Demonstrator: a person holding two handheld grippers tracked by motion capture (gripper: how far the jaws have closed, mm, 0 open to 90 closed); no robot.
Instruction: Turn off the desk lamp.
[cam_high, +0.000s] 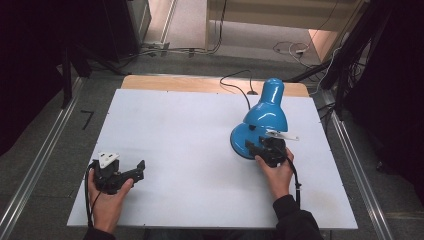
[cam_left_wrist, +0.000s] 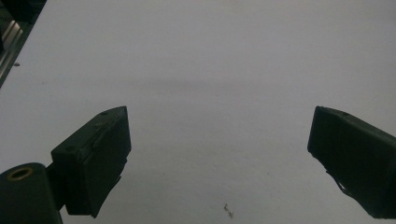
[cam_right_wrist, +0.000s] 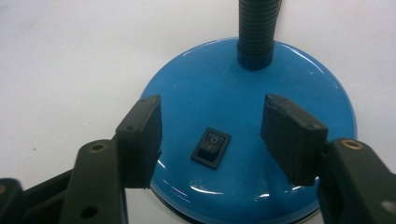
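A blue desk lamp (cam_high: 271, 109) stands at the right of the white table top (cam_high: 190, 125), its shade bent down over its round base (cam_high: 239, 141). My right gripper (cam_high: 260, 149) hovers open just above that base (cam_right_wrist: 243, 93). In the right gripper view the gripper (cam_right_wrist: 212, 109) has a jaw on each side of the black rocker switch (cam_right_wrist: 211, 147), touching nothing, with the dark gooseneck (cam_right_wrist: 256, 32) rising beyond. My left gripper (cam_high: 132, 172) rests low at the front left. In its own view it (cam_left_wrist: 219, 154) is wide open over bare white surface.
The lamp's black cable (cam_high: 239, 82) runs off the far edge over a wooden strip (cam_high: 170, 82). Metal rails (cam_high: 40, 165) line the floor on both sides. Dark stands and loose cables (cam_high: 295, 50) lie beyond the table.
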